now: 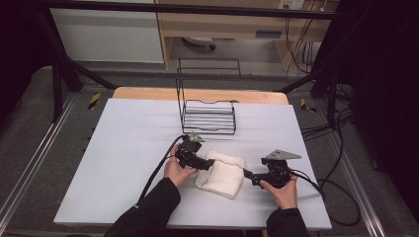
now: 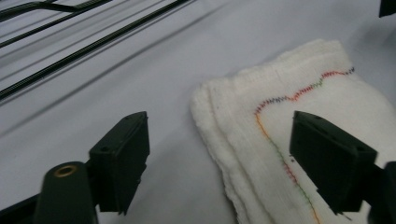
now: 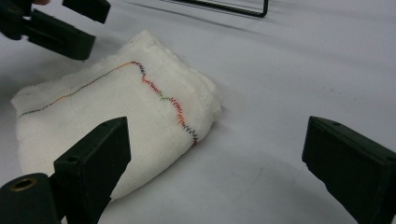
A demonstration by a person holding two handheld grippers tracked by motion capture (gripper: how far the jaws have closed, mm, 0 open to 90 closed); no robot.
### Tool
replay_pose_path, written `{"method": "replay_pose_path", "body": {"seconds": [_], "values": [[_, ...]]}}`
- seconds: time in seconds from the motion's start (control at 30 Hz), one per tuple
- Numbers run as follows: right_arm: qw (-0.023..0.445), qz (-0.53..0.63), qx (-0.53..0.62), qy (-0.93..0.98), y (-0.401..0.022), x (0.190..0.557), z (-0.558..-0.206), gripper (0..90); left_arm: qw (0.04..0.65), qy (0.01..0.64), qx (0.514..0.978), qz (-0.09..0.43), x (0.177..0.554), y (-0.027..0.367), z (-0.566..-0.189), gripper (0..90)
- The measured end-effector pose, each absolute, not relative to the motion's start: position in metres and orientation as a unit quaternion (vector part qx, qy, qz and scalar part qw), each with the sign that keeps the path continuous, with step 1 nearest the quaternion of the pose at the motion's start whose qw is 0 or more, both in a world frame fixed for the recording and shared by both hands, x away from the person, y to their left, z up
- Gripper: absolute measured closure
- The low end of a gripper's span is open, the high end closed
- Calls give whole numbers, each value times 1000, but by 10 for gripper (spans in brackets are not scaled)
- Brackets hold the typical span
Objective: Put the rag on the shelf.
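Towel (image 1: 221, 173) folded on table (image 1: 123, 163); both grippers' jaws apart, apparently clear.

Counter (image 1: 123, 163) open left and near. Wire rack (image 1: 207, 116) blocks the far centre; folded towel (image 1: 222, 173) lies between both hand-held grippers.

We get one fixed camera up high on the person's side, looking forward and down over the whole table (image 1: 123, 148). The other two ride the grippers, sitting low and really close, looking along their own jaws just above the tabletop. All three share the folded white towel (image 1: 222, 174), seen from opposite ends in the gripper views.
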State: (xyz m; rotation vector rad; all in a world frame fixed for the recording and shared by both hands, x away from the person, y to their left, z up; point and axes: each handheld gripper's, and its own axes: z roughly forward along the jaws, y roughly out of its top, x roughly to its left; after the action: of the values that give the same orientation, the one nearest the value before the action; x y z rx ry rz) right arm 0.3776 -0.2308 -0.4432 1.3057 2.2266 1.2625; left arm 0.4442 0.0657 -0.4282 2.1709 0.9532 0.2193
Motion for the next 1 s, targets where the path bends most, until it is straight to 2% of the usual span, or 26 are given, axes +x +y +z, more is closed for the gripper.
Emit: {"method": "replay_pose_path", "body": {"seconds": [0.17, 0.43, 0.73, 0.83, 1.0], "values": [[133, 436, 455, 765, -231, 378, -442, 75, 360, 377, 849, 84, 453, 56, -434, 373], [129, 432, 458, 766, -231, 379, -443, 71, 363, 390, 844, 61, 460, 50, -444, 538], [129, 433, 462, 763, -230, 381, -443, 58, 358, 389, 847, 60, 459, 49, -444, 581], [128, 437, 465, 759, -231, 382, -442, 42, 360, 394, 844, 51, 458, 48, -443, 673], [133, 438, 467, 757, -230, 383, -442, 23, 357, 393, 845, 57, 454, 45, -443, 727]]}}
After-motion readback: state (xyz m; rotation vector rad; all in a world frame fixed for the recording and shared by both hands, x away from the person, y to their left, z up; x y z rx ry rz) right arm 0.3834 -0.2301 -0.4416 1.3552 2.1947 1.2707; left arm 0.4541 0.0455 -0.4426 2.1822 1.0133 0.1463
